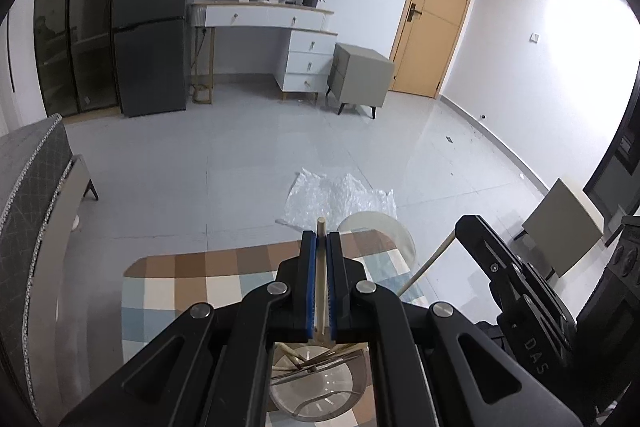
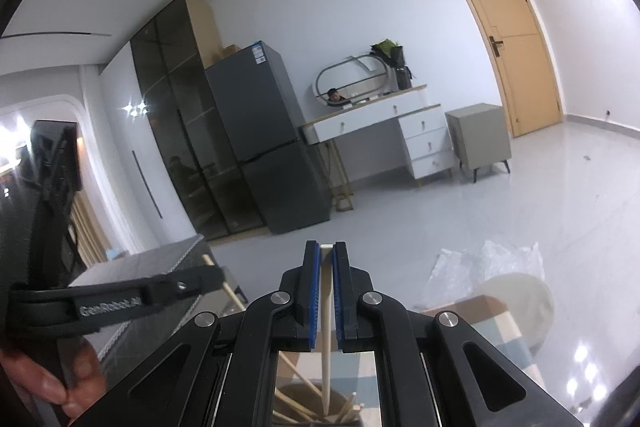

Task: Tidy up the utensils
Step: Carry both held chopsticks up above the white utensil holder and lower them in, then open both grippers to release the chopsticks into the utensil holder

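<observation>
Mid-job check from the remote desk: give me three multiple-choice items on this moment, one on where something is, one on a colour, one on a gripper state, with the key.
1. Where is the utensil holder?
A. Below the left gripper
B. On the white dresser
C. Beside the door

2. What colour are the pads on the left gripper's fingers?
A. Red
B. Blue
C. Yellow

3. What is the right gripper's state?
A. Wide open and empty
B. Shut on a pale stick
C. Shut on a cup

Key:
1 A: the utensil holder, with sticks inside, shows under the left gripper.
2 B: the pads along the fingers are blue.
3 B: the right gripper has its jaws closed on the pale stick.
</observation>
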